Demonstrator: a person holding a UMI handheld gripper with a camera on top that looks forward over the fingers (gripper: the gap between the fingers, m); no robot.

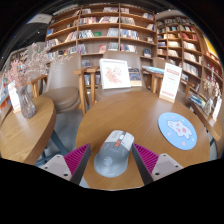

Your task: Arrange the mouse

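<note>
A grey mouse (113, 153) with an orange strip by its wheel sits between my gripper's (112, 160) fingers, over the round wooden table (110, 115). Both fingers press against its sides, the pink pads (76, 157) showing on either side of it. A round blue mouse mat (177, 130) with a cartoon print lies on the table ahead and to the right of the fingers, apart from the mouse.
A glass vase with pale flowers (26, 92) stands on a second table to the left. A standing sign card (115, 73) and wooden chairs (92, 85) are beyond the table's far edge. Bookshelves (100, 30) line the back wall.
</note>
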